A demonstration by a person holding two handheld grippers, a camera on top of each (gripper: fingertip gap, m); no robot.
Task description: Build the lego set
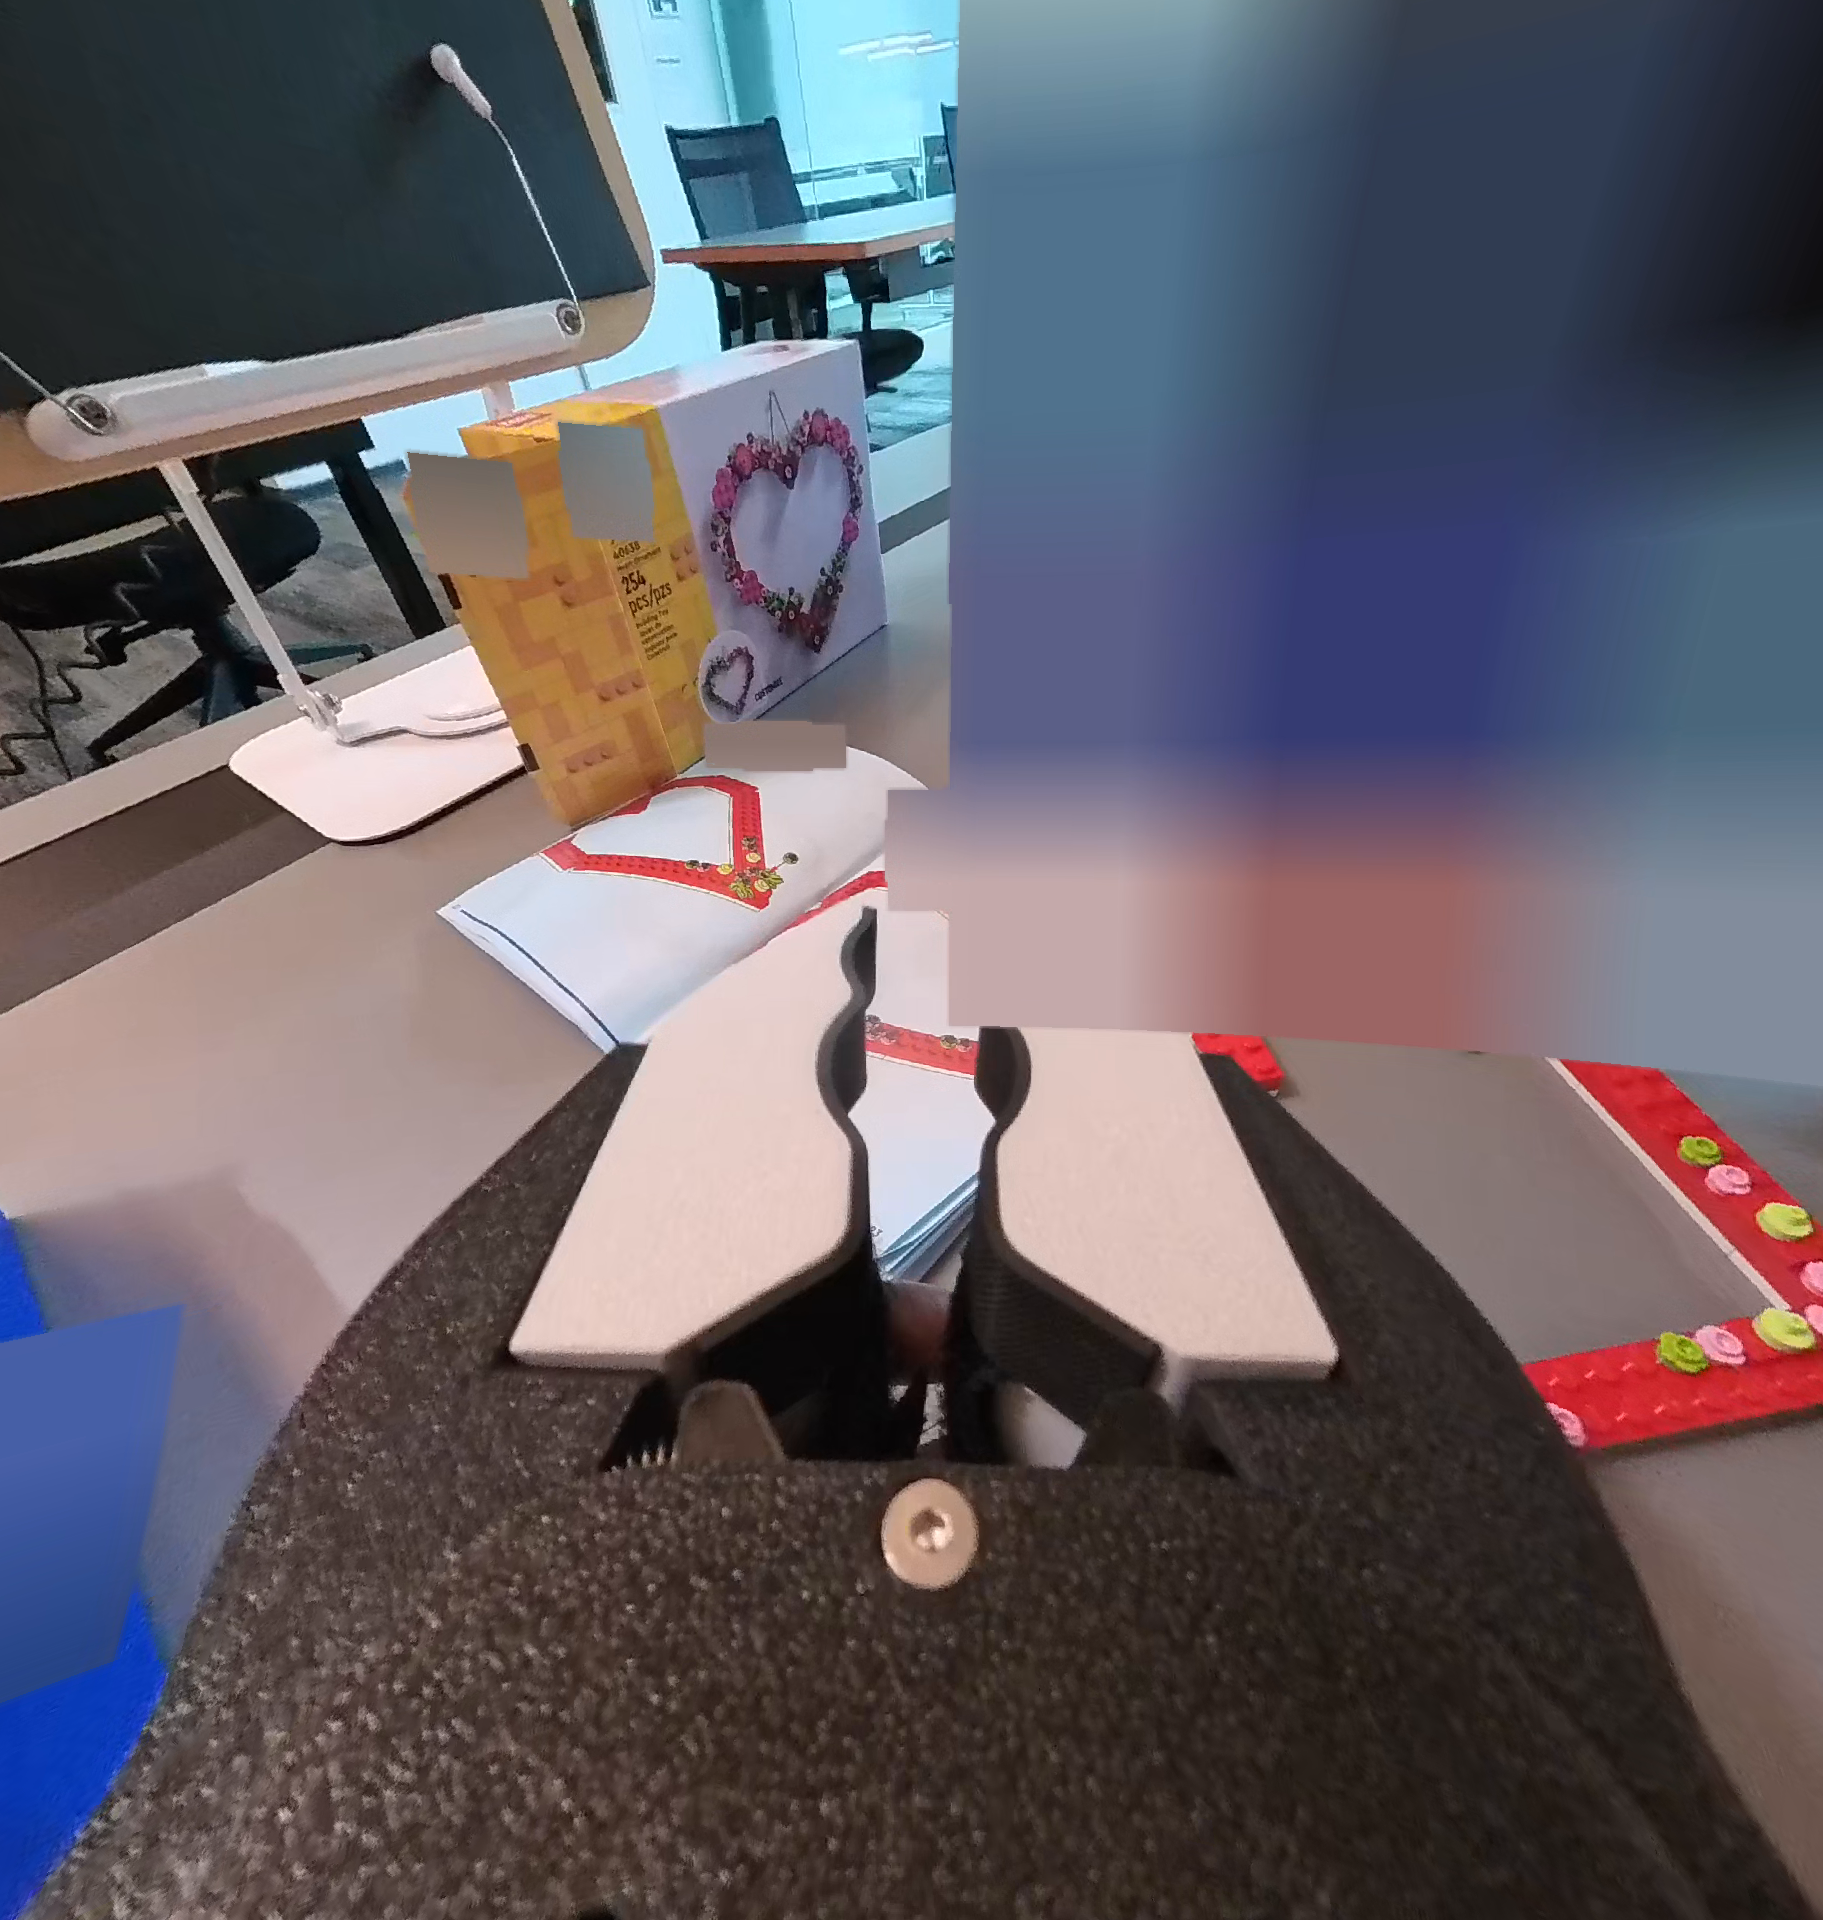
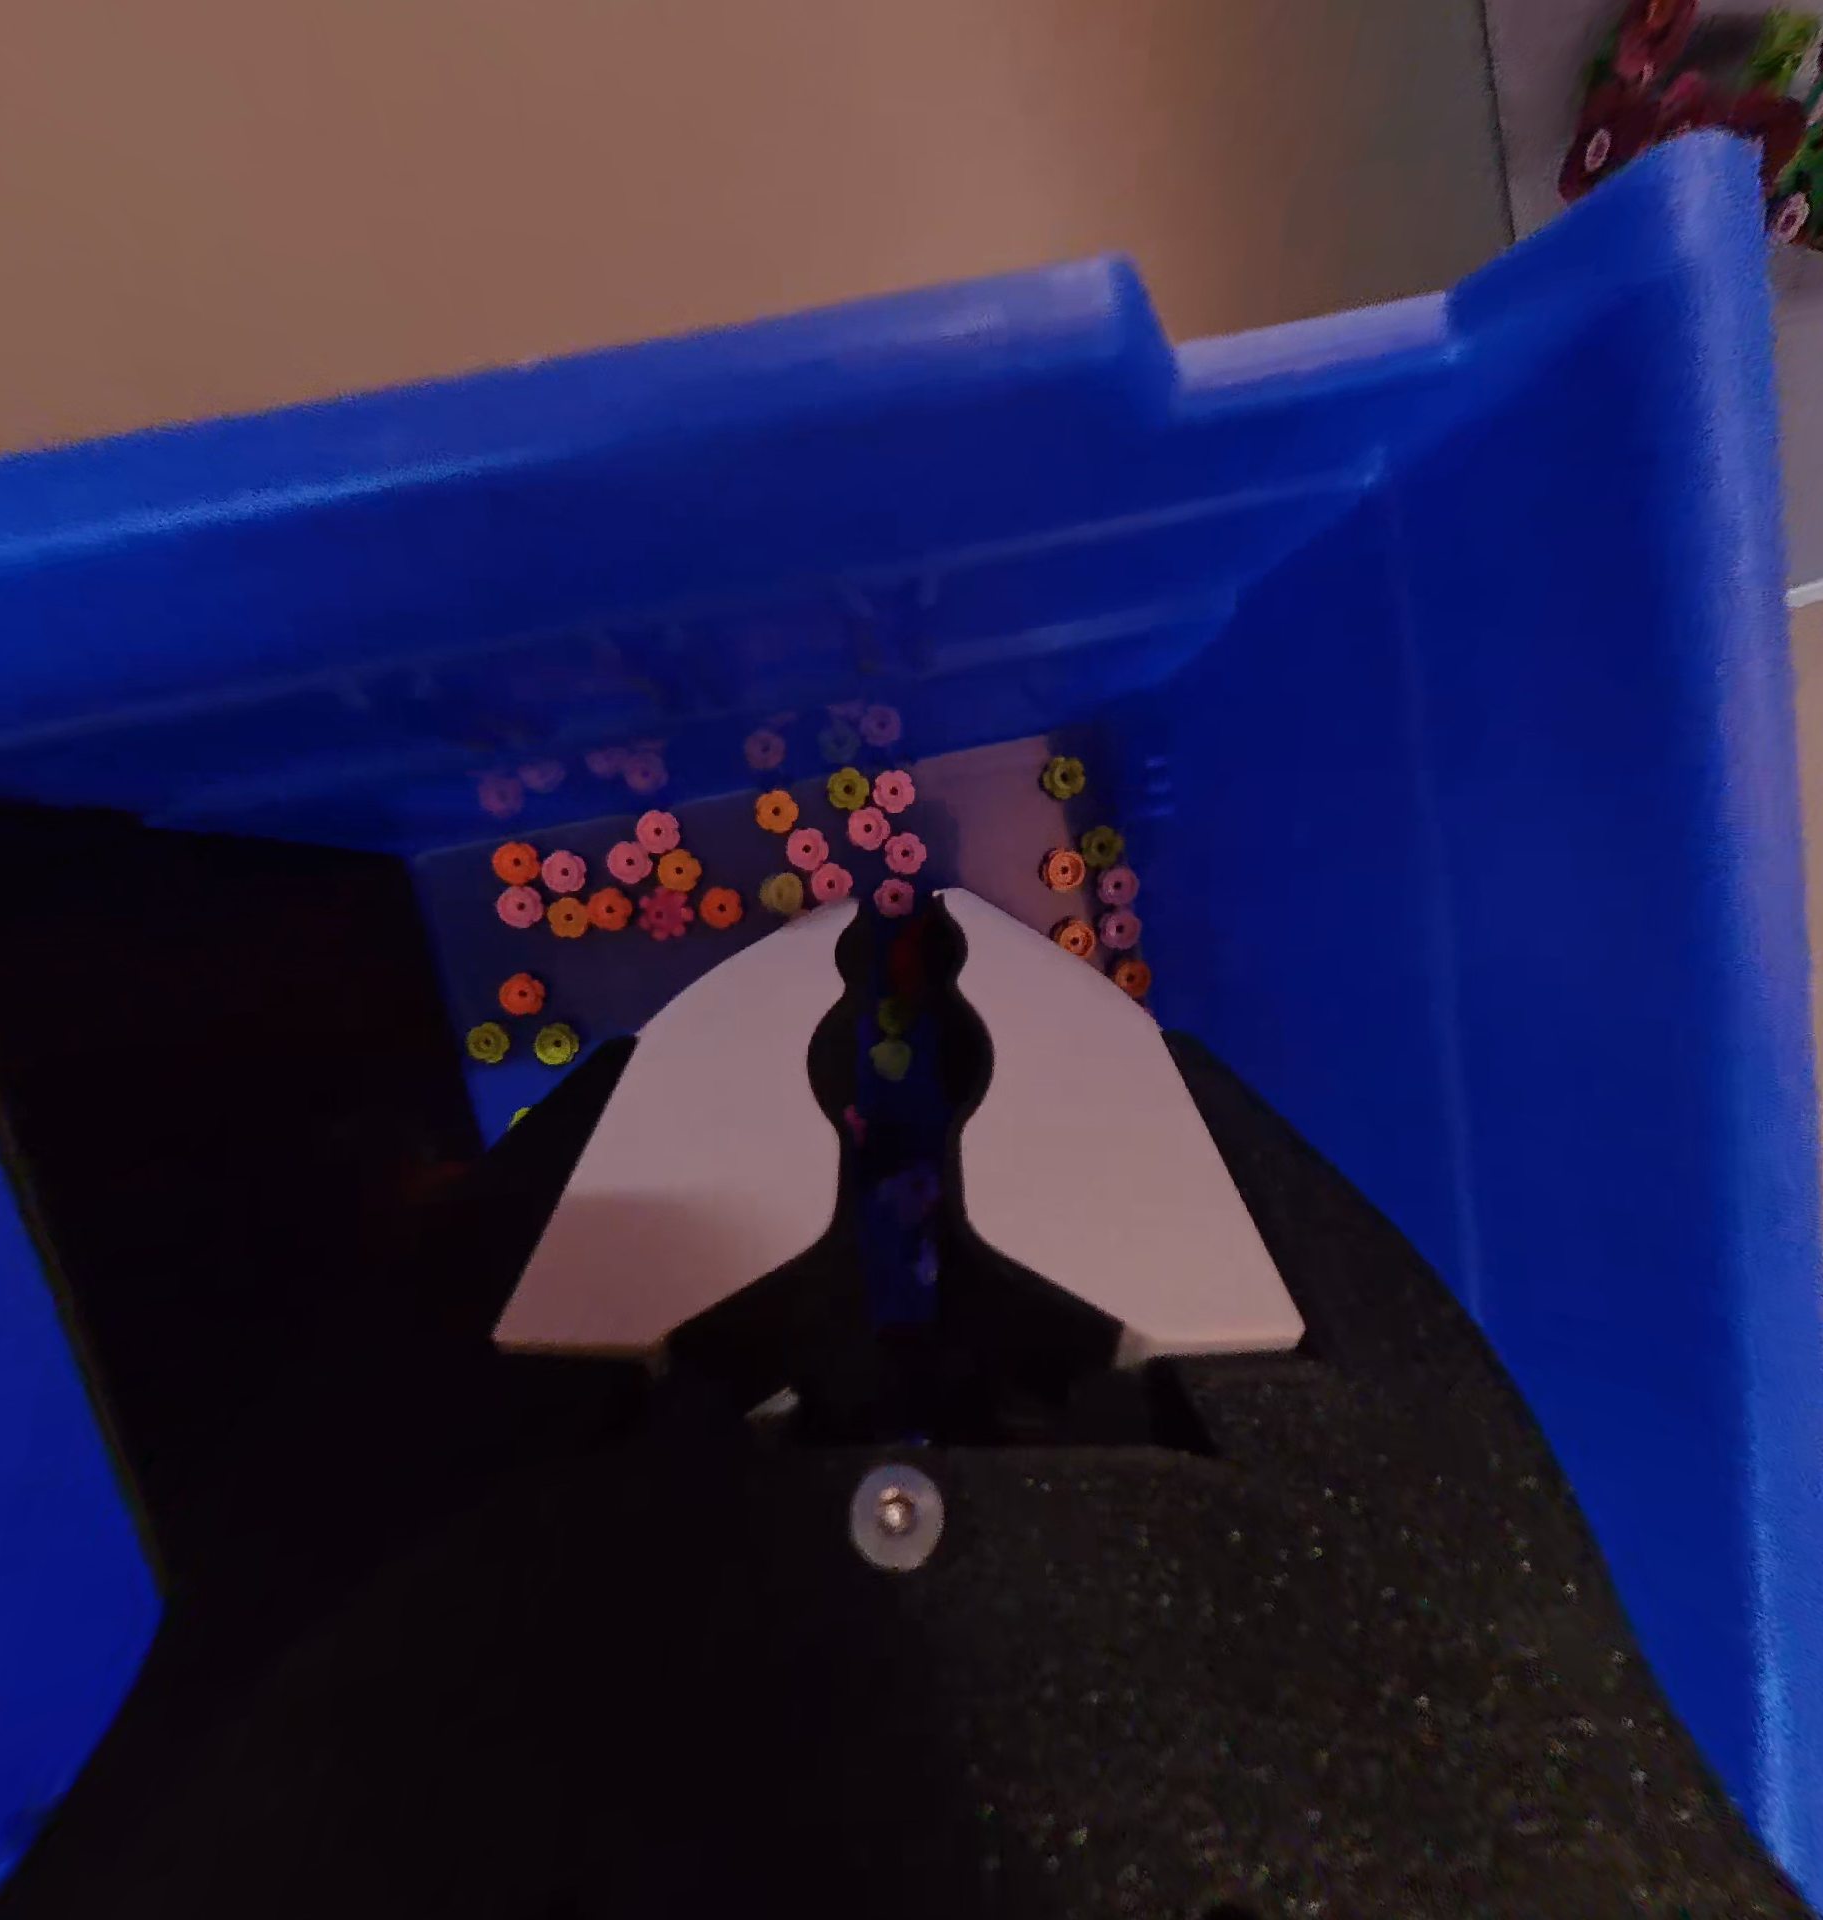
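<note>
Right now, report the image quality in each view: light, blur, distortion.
Left wrist view: bright and sharp, wide-angle bending at the edges; the red frame reads crisply. Right wrist view: dim, shadowed inside the blue bin, slightly motion-blurred, small flower pieces soft but distinguishable.

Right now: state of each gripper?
Left gripper: open, nothing held.
Right gripper: in the blue bin, nearly shut; grip on a piece cannot be told.

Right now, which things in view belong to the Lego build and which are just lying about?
Belonging:
red Lego frame with flower studs
open instruction booklet
blue bin of loose flower pieces
right claw, reaching into the bin
left claw, empty

Lying about:
Lego box
white monitor stand
office chair
</note>
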